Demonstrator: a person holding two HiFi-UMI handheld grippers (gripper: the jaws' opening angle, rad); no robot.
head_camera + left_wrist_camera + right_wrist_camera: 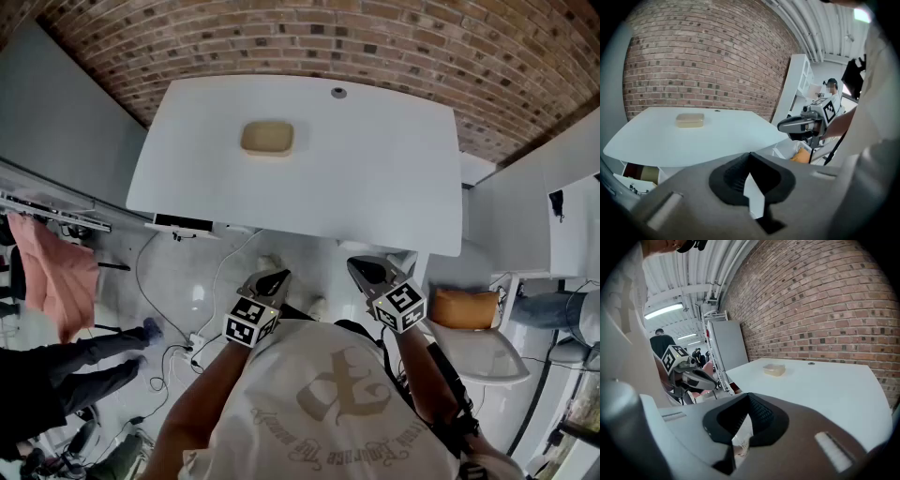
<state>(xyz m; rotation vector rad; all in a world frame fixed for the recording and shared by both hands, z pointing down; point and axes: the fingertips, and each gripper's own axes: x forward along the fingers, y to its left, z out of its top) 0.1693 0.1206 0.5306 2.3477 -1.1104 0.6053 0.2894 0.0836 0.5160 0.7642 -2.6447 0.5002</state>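
Note:
A shallow tan container with a clear lid (267,138) sits alone toward the far side of the white table (375,178). Both grippers hang short of the table's near edge, close to the person's chest. My left gripper (273,280) is shut and holds nothing; its own view looks over the table (717,136) at the container (690,120) and at the right gripper (799,124) beside it. My right gripper (365,270) is also shut and empty. In its view the container (774,369) lies far across the table (825,385), and the left gripper (696,377) shows at the left.
A brick wall (309,37) runs behind the table, which has a cable grommet (338,93) at its far edge. A chair with an orange cushion (466,307) stands at the right. Pink cloth (56,272), floor cables (187,319) and a person's legs (66,370) are at the left.

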